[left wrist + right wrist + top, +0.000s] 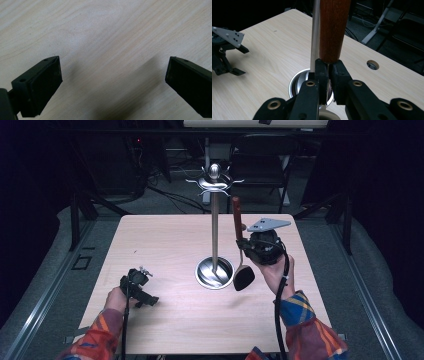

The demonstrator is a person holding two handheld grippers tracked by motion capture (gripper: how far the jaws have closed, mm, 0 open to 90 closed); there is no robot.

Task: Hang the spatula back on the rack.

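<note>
Right gripper (243, 245) pinches a wood-handled spatula (238, 247) by its metal neck, handle up, black blade hanging just beside the steel stand (215, 230) at mid-desk (150, 240). Left gripper (140, 287) sits low over the desk, jaws spread wide, holding nothing.

The left tool (142, 292) is held low over the bench (165, 240) in the left hand (116, 299), its jaws spread wide apart. The right tool (243, 246) is raised in the right hand (274, 272), jaws clamped on a wooden-handled utensil (237, 220) held upright.
</note>
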